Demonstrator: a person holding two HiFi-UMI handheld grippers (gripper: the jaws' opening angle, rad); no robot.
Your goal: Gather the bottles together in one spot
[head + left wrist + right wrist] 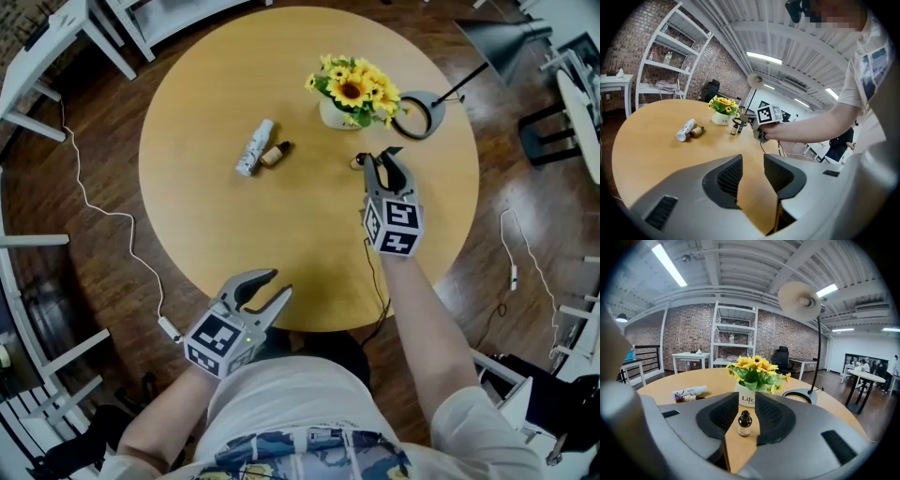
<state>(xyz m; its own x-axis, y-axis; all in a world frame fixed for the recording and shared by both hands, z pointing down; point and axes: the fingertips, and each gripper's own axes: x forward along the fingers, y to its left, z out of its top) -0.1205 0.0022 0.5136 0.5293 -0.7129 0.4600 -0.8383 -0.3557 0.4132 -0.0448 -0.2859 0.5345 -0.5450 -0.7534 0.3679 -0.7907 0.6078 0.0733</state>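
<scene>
Head view: round wooden table [234, 244], smooth matt tan top.
Upright amber glass dropper bottle [744, 423], black cap, at 3 o'clock of centre, untouched between parted right gripper [382, 161] fingers; white cylindrical bottle [254, 147] and small amber bottle [275, 154] lying side by side at 10 o'clock. Left gripper [278, 284] fingers apart, empty, at 6 o'clock.

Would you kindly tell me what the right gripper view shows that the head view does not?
Only the right gripper view: the ceiling lights and the lettering on the vase. Only the head view: the left hand-held gripper, the person's arm and a floor cable. Both: the sunflowers, the lamp base, and a white bottle and a brown bottle lying together.
</scene>
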